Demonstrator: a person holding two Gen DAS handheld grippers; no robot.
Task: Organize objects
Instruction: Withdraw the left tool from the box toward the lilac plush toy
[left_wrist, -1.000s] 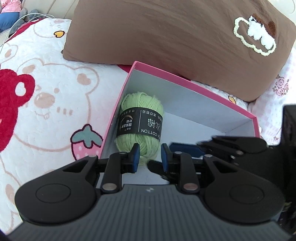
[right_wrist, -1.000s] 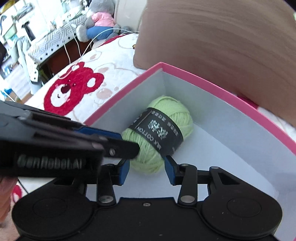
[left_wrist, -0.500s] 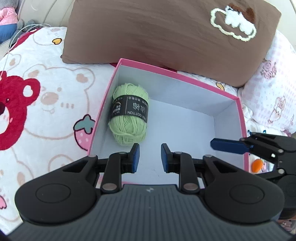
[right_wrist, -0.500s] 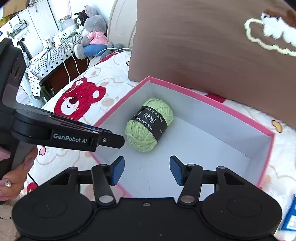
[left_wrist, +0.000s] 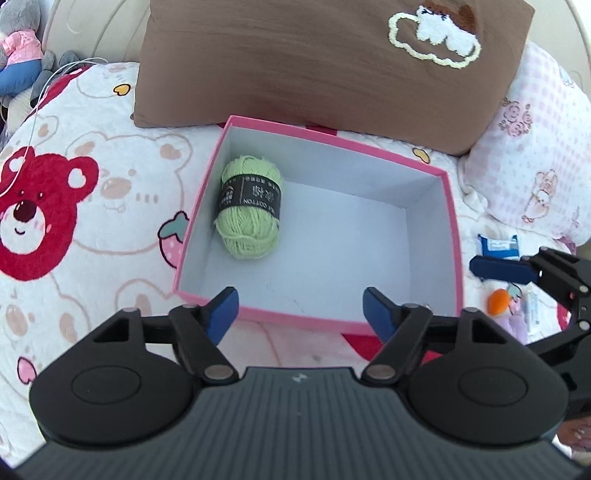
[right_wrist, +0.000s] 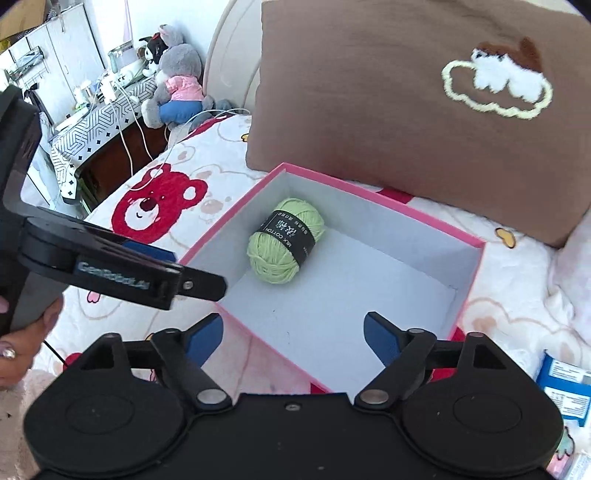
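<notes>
A light green ball of yarn (left_wrist: 248, 214) with a black paper band lies in the far left corner of a pink box (left_wrist: 452, 236) with a pale grey inside; the right wrist view shows the yarn (right_wrist: 284, 246) in the box (right_wrist: 476, 273) too. My left gripper (left_wrist: 300, 310) hovers above the box's near wall, its jaws opening, nothing between them. My right gripper (right_wrist: 293, 336) hangs over the box's near corner, jaws opening and empty. Its blue fingertip (left_wrist: 502, 268) shows at the right of the left wrist view.
A brown pillow (left_wrist: 332, 62) with a cloud patch leans behind the box. The box rests on a bear-print blanket (left_wrist: 74, 192). Small items lie right of the box: a blue-and-white packet (left_wrist: 498, 245) and an orange piece (left_wrist: 498, 301). A plush toy (right_wrist: 177, 85) and cables lie far left.
Both grippers have pulled back and up from the box, leaving the yarn lying inside. Both jaws spread from nearly shut to wide. The right gripper moved off to the right.
</notes>
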